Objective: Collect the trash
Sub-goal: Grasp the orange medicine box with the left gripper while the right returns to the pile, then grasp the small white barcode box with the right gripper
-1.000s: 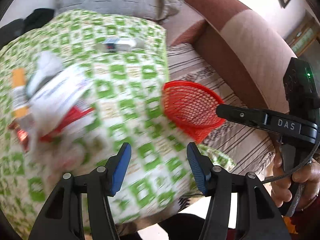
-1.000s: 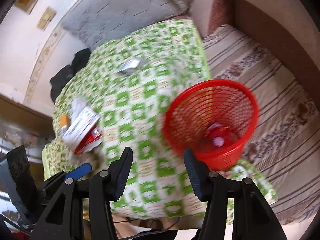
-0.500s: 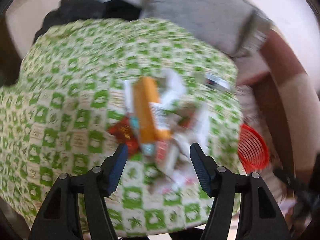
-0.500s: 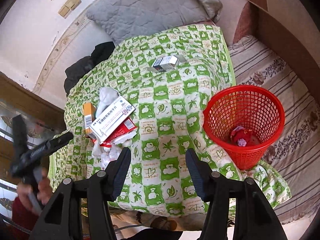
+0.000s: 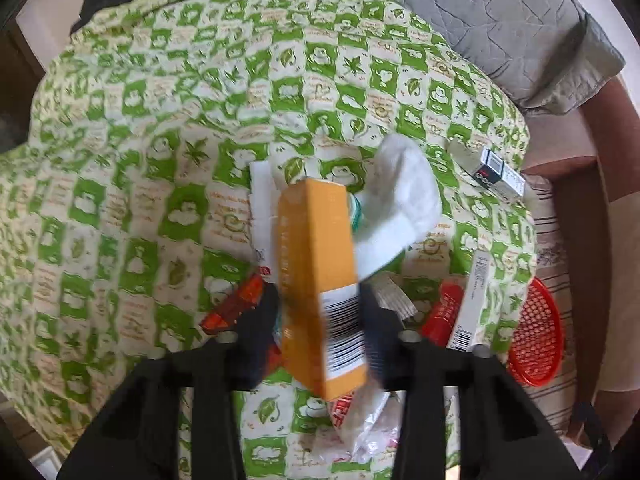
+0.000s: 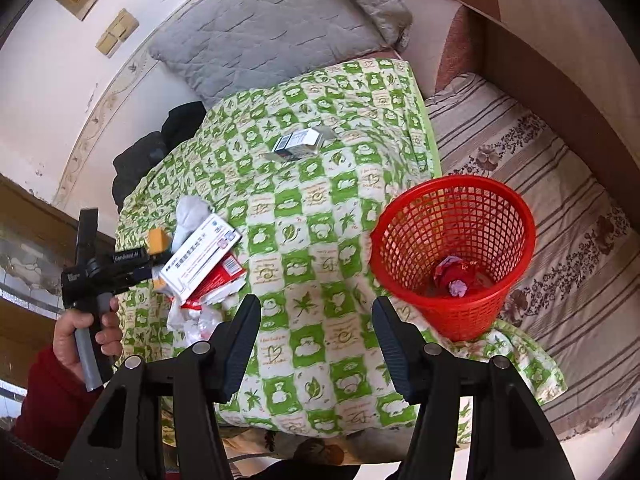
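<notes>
On the quilt's (image 6: 320, 216) left edge: left gripper (image 5: 316, 320) pinching orange box (image 5: 316, 280).
Right gripper (image 6: 316, 344) spread, empty; red basket (image 6: 452, 256) at right edge holding one wrapper (image 6: 456, 276); pile (image 6: 200, 264) and small carton (image 6: 298, 144) left.

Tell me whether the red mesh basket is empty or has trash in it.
Not empty. The red mesh plastic basket stands upright and holds red crumpled wrapper trash on its bottom; most of it is unfilled.
</notes>
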### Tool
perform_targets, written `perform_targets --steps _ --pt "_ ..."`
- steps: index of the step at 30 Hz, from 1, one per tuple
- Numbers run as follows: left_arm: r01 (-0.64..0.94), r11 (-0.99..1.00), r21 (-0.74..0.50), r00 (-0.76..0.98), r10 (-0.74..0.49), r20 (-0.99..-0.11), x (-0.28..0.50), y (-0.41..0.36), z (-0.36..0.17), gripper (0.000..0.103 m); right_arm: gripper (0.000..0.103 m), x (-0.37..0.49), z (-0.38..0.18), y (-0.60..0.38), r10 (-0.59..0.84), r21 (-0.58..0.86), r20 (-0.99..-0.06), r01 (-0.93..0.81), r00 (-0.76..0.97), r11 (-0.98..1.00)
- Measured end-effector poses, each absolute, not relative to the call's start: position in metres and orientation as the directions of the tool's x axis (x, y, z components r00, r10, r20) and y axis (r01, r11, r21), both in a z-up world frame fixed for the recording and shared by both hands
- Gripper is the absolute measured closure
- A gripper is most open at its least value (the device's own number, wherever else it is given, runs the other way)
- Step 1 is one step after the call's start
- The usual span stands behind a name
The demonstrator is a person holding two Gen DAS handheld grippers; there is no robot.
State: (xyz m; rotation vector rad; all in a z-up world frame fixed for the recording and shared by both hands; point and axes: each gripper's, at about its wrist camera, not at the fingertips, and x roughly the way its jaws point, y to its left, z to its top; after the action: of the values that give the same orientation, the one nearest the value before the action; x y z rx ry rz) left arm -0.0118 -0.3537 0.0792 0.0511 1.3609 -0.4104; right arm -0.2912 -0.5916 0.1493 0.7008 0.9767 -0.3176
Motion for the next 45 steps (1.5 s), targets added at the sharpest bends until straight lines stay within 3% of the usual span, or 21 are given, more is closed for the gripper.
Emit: perform_targets --steps 7,10,13,27,28,31,40,45 --pt "0.338 0.916 -0.214 0.196 -0.291 -0.937 -0.026 -0.343 0.095 0.078 0.041 -0.247 0.152 -0.615 0.078 0.365 -0.845 0.464 0.53 0.807" --pt "0.33 0.911 -0.246 0.204 -0.323 -0.924 -0.037 -0.334 0.107 0.078 0.032 -0.208 0.149 -0.624 0.084 0.321 -0.851 0.387 0.519 0.864" --pt "0.325 0.907 -0.269 0.214 -0.347 -0.913 -0.052 -0.324 0.117 0.078 0.03 -0.163 0.141 -0.634 0.096 0.28 -0.856 0.299 0.509 0.912" --pt "0.245 0.898 -0.364 0.228 -0.419 -0.879 -0.099 -0.289 0.121 0.078 0.03 0.017 0.043 -0.639 0.018 0.008 -0.962 -0.036 0.274 0.999" --pt "0.241 0.899 -0.365 0.227 -0.418 -0.88 -0.1 -0.288 0.12 0.078 0.031 0.02 0.038 -0.64 0.017 0.005 -0.967 -0.044 0.256 0.999" --pt "0.236 0.901 -0.364 0.225 -0.415 -0.881 -0.102 -0.285 0.119 0.078 0.048 0.028 0.021 -0.642 -0.028 -0.038 -0.977 -0.046 0.21 0.998" --pt "0.267 0.9 -0.345 0.244 -0.41 -0.879 -0.104 -0.286 0.119 0.078 0.058 -0.02 0.073 -0.631 -0.056 -0.028 -0.941 0.088 0.333 0.996" --pt "0.315 0.88 -0.355 0.225 -0.433 -0.873 -0.109 -0.298 0.117 0.078 0.058 -0.093 0.113 -0.61 0.071 0.162 -0.907 0.187 0.415 0.969"
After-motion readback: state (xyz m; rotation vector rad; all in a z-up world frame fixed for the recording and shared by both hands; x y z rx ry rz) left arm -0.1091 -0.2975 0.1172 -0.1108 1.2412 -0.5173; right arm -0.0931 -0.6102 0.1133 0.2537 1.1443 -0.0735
